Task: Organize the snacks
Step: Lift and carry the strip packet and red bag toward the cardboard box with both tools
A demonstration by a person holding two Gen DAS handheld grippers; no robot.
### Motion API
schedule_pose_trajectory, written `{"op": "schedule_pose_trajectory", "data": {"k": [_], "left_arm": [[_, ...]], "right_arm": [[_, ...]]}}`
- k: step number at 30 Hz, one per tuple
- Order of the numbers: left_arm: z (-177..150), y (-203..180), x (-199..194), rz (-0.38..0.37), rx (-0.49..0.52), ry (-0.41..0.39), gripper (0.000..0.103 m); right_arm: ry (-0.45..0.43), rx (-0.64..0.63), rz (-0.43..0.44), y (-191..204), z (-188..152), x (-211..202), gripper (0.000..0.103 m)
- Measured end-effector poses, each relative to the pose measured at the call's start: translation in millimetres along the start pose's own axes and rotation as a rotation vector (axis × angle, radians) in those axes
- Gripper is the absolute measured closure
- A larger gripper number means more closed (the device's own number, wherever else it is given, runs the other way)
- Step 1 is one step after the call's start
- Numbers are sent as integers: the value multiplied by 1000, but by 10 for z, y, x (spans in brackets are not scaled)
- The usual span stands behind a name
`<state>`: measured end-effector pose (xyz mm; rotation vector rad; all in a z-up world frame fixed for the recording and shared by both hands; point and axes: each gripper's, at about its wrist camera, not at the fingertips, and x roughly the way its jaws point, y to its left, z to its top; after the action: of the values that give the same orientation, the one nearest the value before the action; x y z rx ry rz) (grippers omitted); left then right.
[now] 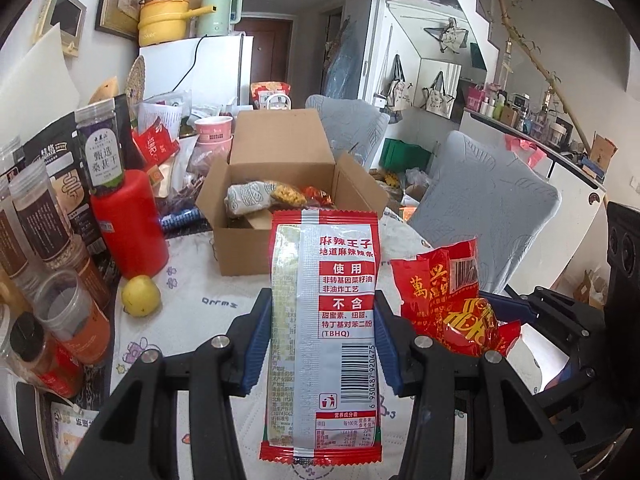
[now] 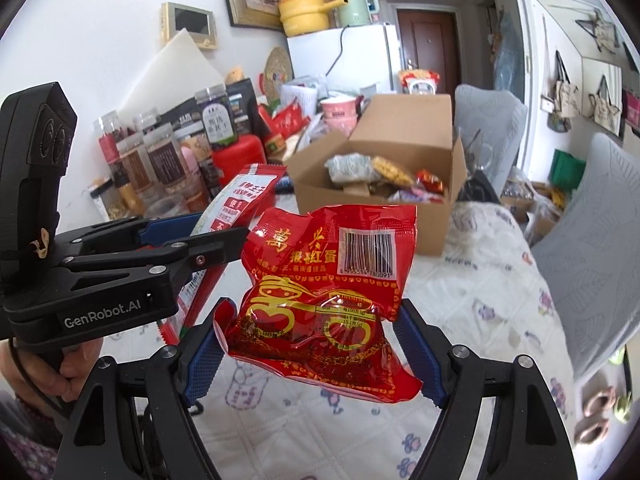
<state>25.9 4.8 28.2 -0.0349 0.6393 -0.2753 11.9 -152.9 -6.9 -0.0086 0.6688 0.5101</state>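
My left gripper (image 1: 322, 316) is shut on a tall red and silver snack packet (image 1: 344, 264), which stands upright between the blue pads. Just to its right, my right gripper (image 2: 316, 320) is shut on a crinkled red packet with gold print (image 2: 332, 268). That red packet (image 1: 444, 300) also shows in the left wrist view. Both packets hang above the table, on the near side of an open cardboard box (image 1: 248, 256) holding several wrapped snacks. In the right wrist view the box (image 2: 320, 196) lies straight ahead, with the left gripper (image 2: 208, 240) and its packet (image 2: 244, 196) at left.
Several clear jars (image 1: 40, 208), a red canister (image 1: 132, 224) and a yellow fruit (image 1: 140, 294) crowd the table's left side. Two grey-covered chairs (image 1: 480, 216) stand to the right of the table. A person's hand (image 2: 76, 364) grips the left gripper's handle. A white fridge (image 1: 208, 68) stands behind.
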Motion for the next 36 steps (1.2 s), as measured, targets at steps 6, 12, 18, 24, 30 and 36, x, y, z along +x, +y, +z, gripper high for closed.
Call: {"op": "schedule_pose_trajectory", "data": {"k": [6,12,18,24,30,36], "left_arm": [[311,27,33,11,14,-51,56],[615,79,144,10,20,-88,56],[921,131,308,7,25,-113,56],[1190,214,554,-1,27,-129,56],[1427,299,862,-7,26,-130,56],[1673,364,1187,-2,35,-140,56]], "right_arm": [[-58,-37,-3,-28,303,-32,23],[-102,-50,6,-115,584,40,23],[-130,-55,0,-225,871,152,23],[-158,-60,-13,-375,1142,283,23],[-166,-55,-36,-562,1367,512,23],[-176,-46,-58,-773,1596,756,23]]}}
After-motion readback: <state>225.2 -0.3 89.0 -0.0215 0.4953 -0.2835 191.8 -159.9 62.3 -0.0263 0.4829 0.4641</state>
